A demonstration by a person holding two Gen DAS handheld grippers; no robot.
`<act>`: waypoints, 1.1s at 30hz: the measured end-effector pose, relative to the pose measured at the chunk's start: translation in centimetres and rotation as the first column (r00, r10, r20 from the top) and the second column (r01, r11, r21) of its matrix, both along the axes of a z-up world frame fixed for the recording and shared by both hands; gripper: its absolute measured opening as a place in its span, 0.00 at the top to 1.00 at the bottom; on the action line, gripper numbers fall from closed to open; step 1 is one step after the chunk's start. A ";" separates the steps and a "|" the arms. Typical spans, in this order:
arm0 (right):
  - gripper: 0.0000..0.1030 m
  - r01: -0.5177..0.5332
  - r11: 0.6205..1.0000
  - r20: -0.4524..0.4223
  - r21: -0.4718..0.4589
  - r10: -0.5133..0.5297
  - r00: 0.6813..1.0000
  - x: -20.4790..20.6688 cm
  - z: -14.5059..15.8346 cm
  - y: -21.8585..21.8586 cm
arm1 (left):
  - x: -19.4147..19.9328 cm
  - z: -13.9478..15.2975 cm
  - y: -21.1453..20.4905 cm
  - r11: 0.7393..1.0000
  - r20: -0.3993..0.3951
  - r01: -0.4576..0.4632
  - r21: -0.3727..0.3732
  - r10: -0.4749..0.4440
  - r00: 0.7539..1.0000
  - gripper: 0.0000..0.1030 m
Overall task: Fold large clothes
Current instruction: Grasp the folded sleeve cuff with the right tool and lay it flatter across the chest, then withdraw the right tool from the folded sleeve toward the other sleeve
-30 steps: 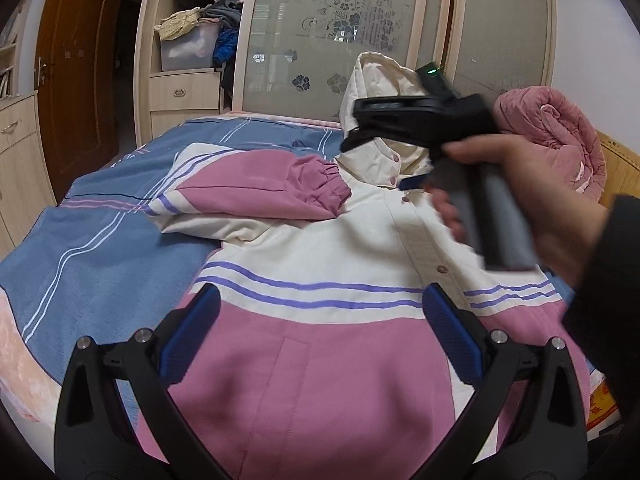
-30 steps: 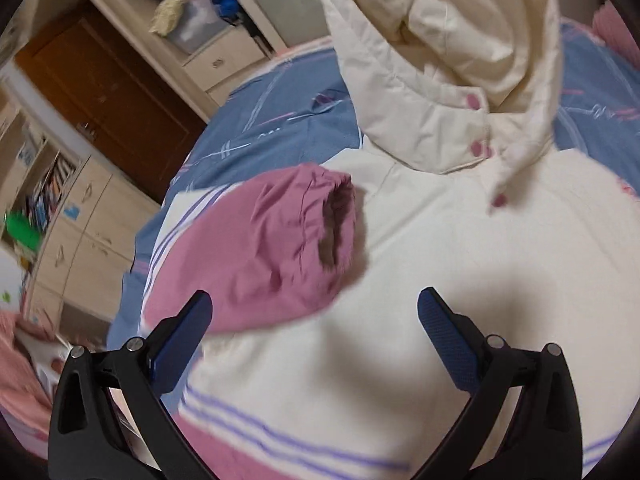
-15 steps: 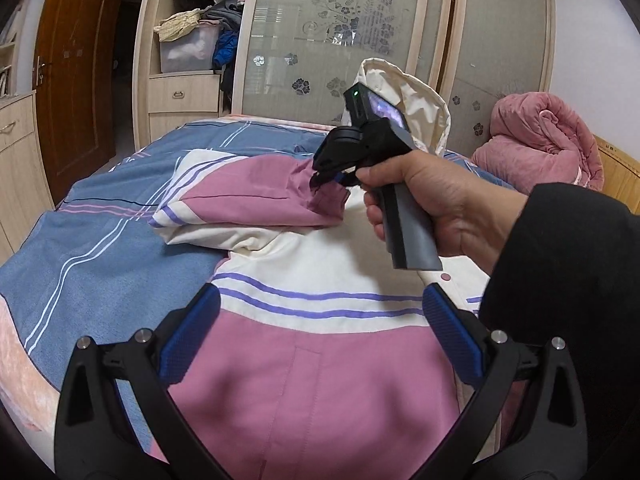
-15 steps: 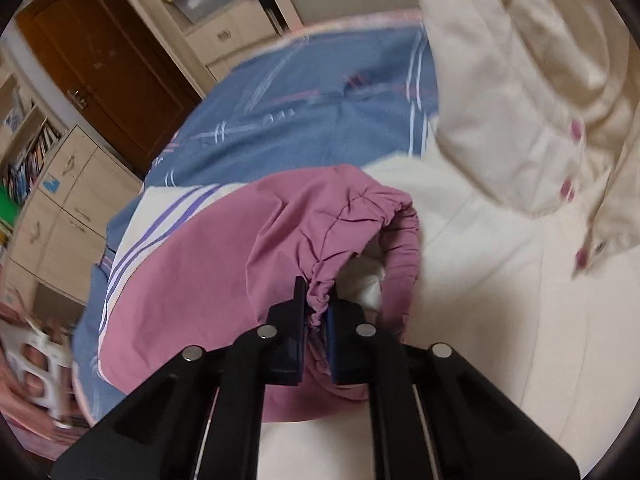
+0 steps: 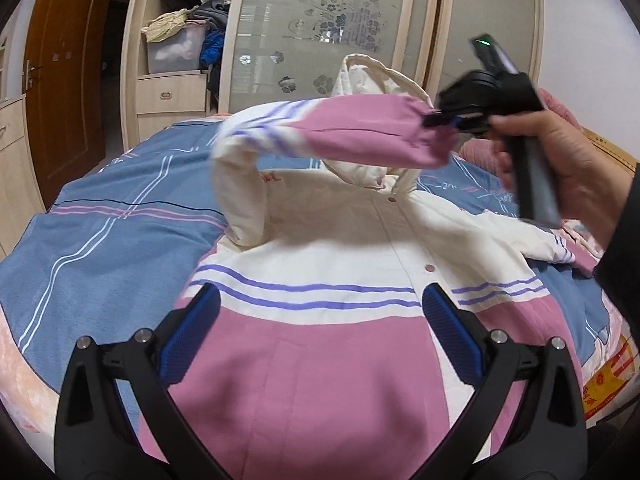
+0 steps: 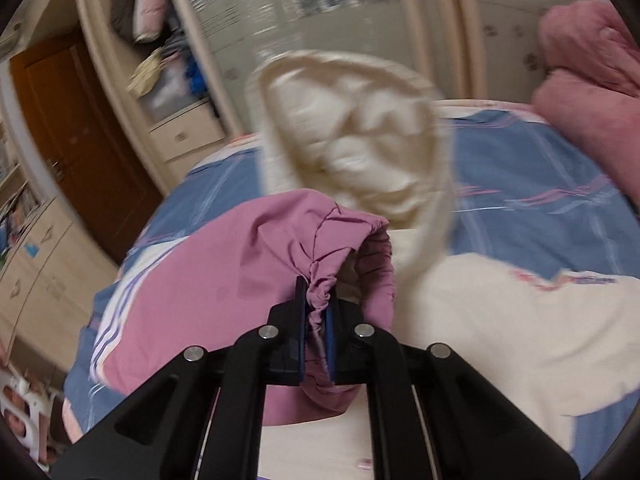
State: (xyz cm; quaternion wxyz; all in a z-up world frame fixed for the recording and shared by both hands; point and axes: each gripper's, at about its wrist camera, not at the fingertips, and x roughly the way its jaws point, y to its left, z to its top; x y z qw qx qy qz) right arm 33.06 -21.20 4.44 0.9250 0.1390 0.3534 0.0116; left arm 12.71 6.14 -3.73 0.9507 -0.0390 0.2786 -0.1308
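A cream and pink hooded jacket (image 5: pixel 320 320) with purple stripes lies front up on the bed. My right gripper (image 5: pixel 442 120) is shut on the elastic cuff of the jacket's pink sleeve (image 5: pixel 360 136) and holds it in the air above the chest. In the right wrist view the cuff (image 6: pixel 320 300) is pinched between the blue pads of my right gripper (image 6: pixel 316 312). The cream hood (image 6: pixel 352 132) stands up behind it. My left gripper (image 5: pixel 320 328) is open and empty, hovering over the jacket's pink lower part.
The bed has a blue striped sheet (image 5: pixel 100 232). A rolled pink quilt (image 6: pixel 588 80) lies at the far right of the bed. A wardrobe with glass sliding doors (image 5: pixel 320 24) and a shelf of clothes (image 5: pixel 184 40) stand behind. A brown door (image 5: pixel 60 60) is at the left.
My right gripper closed on the pink sleeve cuff, then lifted it up and to the right, unfolding the sleeve off the jacket. My left gripper stayed open over the hem.
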 end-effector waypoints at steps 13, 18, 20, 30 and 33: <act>0.93 0.137 0.986 -0.084 -0.096 -0.146 0.986 -2.0 -5.7 -7.5 | 0.2 -0.7 -1.3 0.999 -0.024 0.036 0.015 -0.035 0.999 0.02; 0.93 0.177 0.970 -0.155 -0.169 -0.203 0.967 -1.2 -8.5 -8.2 | 0.5 -0.8 -1.9 0.998 -0.030 0.048 0.032 -0.047 0.998 0.02; 0.93 0.199 0.963 -0.185 -0.184 -0.232 0.955 -0.9 -9.4 -8.9 | 0.6 -0.8 -2.2 0.998 -0.031 0.053 0.035 -0.052 0.998 0.02; 0.26 0.226 0.943 -0.194 -0.242 -0.276 0.941 -0.9 -15.2 -10.4 | 1.1 -1.1 -2.0 0.997 -0.043 0.059 0.042 -0.058 0.997 0.02; 0.02 0.280 0.930 -0.134 -0.236 -0.317 0.939 -2.7 -15.5 -10.8 | 1.3 -1.2 -2.1 0.997 -0.045 0.059 0.046 -0.057 0.997 0.02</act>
